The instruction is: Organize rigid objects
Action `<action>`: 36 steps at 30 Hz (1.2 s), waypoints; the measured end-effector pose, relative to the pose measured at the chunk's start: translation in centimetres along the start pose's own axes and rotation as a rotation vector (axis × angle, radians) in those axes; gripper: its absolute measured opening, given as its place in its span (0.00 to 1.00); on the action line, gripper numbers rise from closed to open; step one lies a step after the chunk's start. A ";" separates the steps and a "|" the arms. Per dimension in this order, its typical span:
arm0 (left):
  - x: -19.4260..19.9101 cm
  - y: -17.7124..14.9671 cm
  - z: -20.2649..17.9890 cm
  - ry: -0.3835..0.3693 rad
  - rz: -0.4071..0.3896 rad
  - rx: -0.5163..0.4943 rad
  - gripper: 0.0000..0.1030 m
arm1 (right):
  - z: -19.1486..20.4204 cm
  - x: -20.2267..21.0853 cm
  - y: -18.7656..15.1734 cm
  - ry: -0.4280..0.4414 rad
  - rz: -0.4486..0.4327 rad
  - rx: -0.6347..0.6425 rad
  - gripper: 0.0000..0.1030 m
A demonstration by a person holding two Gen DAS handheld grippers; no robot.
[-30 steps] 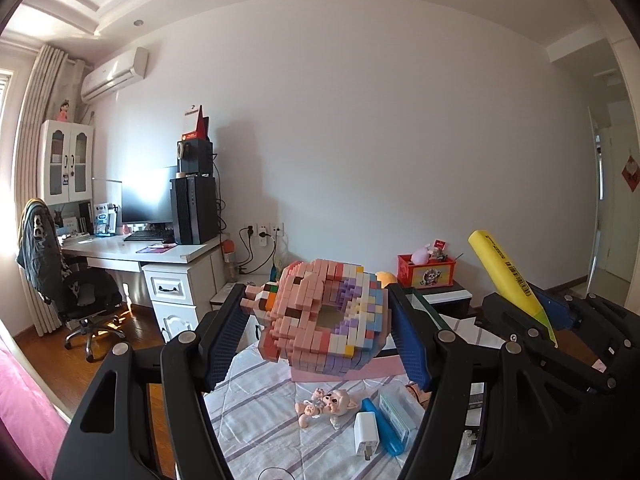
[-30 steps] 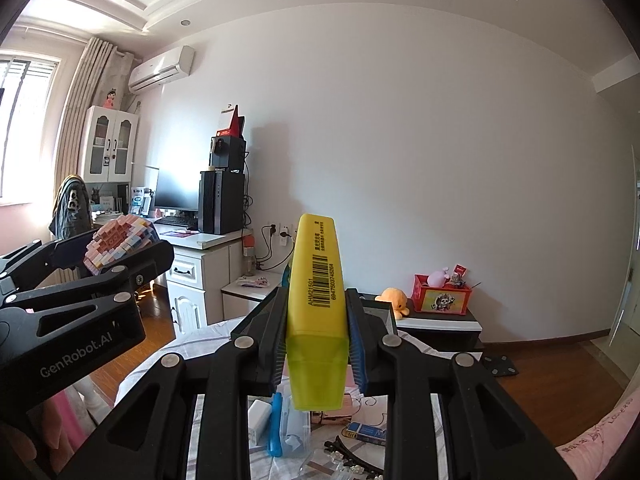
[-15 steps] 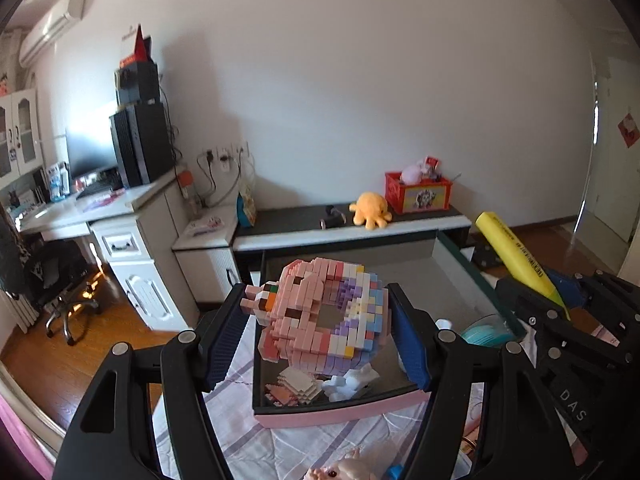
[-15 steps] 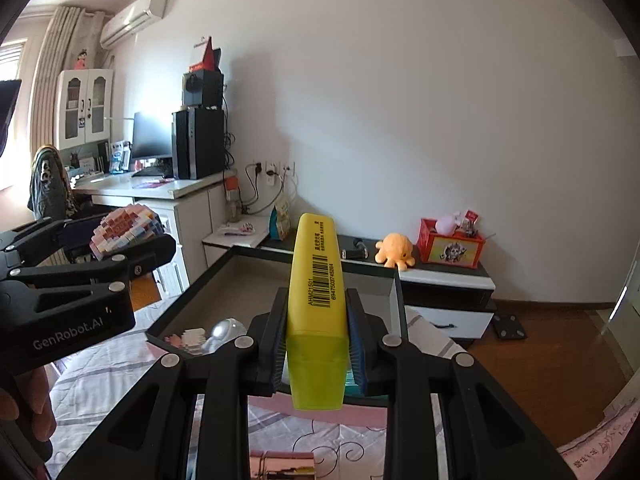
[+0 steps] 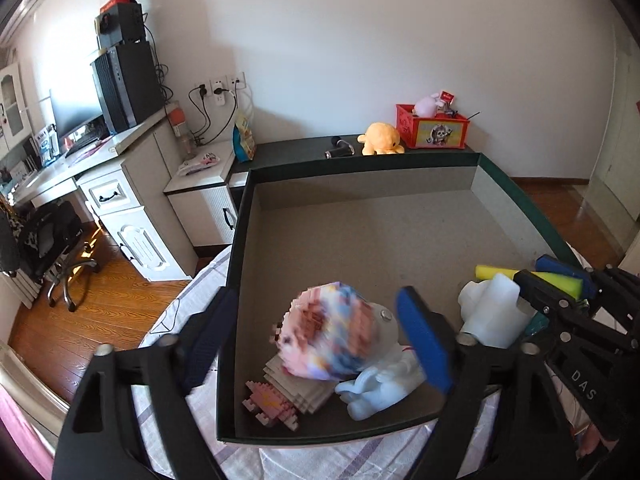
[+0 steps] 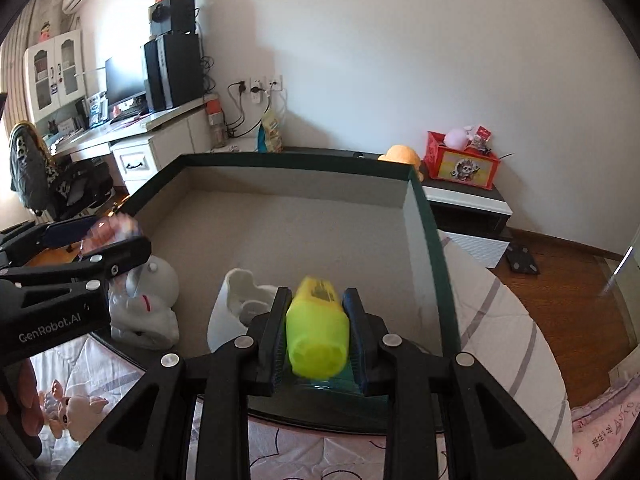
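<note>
Left wrist view: left tool jaws opening, block donut released, blurred, dropping between them into box. Right tool jaws also parting around yellow highlighter, now low over box floor. Both items nearly stowed.

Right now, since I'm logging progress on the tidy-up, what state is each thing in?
Left tongs: opening, pads clear of the toy.
Block toy: blurred, loose above the box floor.
Right tongs: opening, highlighter between the pads.
Highlighter: between the pads, over the box.
Box: open, lidless.
White figure: inside the box.
</note>
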State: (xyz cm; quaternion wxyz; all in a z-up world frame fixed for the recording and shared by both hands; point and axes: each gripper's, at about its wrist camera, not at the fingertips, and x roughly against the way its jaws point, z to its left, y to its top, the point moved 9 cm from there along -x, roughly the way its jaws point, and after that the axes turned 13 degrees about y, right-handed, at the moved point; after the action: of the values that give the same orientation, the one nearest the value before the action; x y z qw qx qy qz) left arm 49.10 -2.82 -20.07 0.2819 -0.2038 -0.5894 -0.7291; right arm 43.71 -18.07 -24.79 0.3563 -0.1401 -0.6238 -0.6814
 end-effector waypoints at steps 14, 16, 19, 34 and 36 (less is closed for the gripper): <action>18.1 -1.1 7.2 0.069 -0.302 0.175 1.00 | 5.7 16.1 1.4 -0.040 -0.303 0.036 0.92; 21.7 -2.1 8.3 0.096 -0.362 0.197 1.00 | 7.5 19.3 0.9 -0.042 -0.371 0.062 1.00; 26.1 -3.6 9.5 0.124 -0.436 0.210 1.00 | 10.0 23.6 -0.5 -0.053 -0.465 0.103 1.00; 38.0 -9.0 11.6 0.119 -0.589 0.246 1.00 | 15.7 34.0 -5.8 -0.097 -0.636 0.135 1.00; 38.7 -9.1 11.7 0.114 -0.600 0.253 1.00 | 15.9 34.8 -5.9 -0.102 -0.650 0.139 1.00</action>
State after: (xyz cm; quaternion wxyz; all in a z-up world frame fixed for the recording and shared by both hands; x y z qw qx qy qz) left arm 13.44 3.28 0.06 0.1101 0.0568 -0.6923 -0.7109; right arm 11.20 -13.96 -4.20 0.0974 0.0569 -0.6978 -0.7074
